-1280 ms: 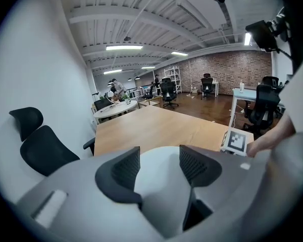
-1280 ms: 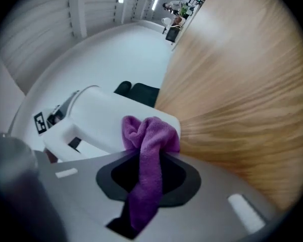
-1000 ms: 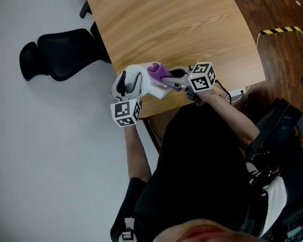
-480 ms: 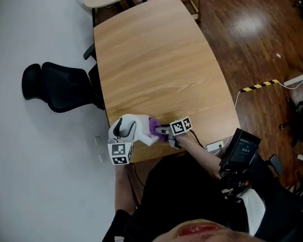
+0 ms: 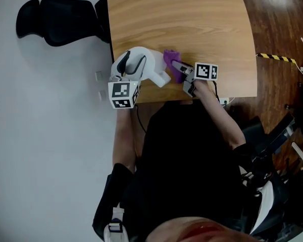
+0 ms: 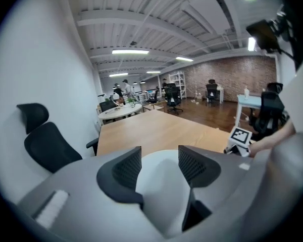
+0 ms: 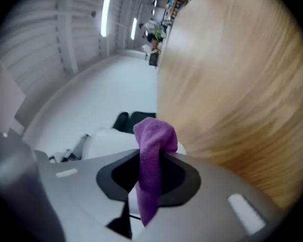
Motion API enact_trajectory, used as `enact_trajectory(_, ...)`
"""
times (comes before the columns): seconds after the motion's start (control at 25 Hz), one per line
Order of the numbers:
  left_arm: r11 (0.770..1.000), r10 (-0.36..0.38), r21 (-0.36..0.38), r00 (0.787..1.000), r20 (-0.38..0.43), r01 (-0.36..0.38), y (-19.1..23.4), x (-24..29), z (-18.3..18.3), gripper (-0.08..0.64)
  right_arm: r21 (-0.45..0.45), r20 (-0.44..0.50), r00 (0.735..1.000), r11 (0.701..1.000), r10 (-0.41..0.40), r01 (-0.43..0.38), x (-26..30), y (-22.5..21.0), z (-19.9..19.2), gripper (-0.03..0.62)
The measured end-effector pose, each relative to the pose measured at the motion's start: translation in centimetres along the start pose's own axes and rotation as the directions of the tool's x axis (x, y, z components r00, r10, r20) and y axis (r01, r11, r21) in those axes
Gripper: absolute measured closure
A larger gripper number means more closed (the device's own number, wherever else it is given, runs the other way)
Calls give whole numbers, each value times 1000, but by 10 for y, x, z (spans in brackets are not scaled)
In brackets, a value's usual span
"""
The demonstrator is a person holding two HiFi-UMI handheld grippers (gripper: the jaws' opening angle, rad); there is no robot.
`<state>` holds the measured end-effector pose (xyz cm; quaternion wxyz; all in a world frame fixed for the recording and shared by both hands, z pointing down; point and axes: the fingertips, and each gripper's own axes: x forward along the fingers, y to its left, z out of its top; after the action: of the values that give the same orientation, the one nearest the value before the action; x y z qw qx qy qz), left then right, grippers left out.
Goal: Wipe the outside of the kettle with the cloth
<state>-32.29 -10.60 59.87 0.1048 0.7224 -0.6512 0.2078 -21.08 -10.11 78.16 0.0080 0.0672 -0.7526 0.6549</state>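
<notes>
A white kettle [image 5: 144, 59] with a black handle [image 5: 123, 67] stands at the near edge of the wooden table [image 5: 197, 19]. My left gripper [image 5: 130, 77] reaches in from the near left. A white part of the kettle [image 6: 160, 173] fills the gap between its jaws, and its pads [image 6: 127, 166] press on it. My right gripper [image 5: 179, 70] is at the kettle's right side, shut on a purple cloth [image 5: 171, 60]. In the right gripper view the cloth [image 7: 152, 155] hangs pinched between the jaws, with the kettle [image 7: 105, 143] just beyond it.
A black office chair [image 5: 55, 14] stands on the pale floor to the left of the table. Yellow and black tape [image 5: 275, 58] lies on the dark wood floor to the right. The table's near edge [image 5: 217, 99] runs just under both grippers. The person's body fills the foreground.
The right gripper has rolled and come down with the cloth, from the kettle's top to its right side. The left gripper still holds the kettle. The head camera has shifted.
</notes>
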Motion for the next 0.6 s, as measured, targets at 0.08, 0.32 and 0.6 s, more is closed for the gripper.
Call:
enact_trajectory(0.08,992,75,-97,997,-2,-75,15,-10,-3,242,-92,123,960,966,252,-242,-14,84,27,515)
enact_trajectory(0.32,986,81,-140,995,-59,-89,11,-10,-43,239,-283,100,885,866,454,-412,2,154,15,515)
enact_trajectory(0.6,997,31,-74,999,24,-29,5,-47,-32,239,66,87,996,998,-25,19,36,-33,-44,517)
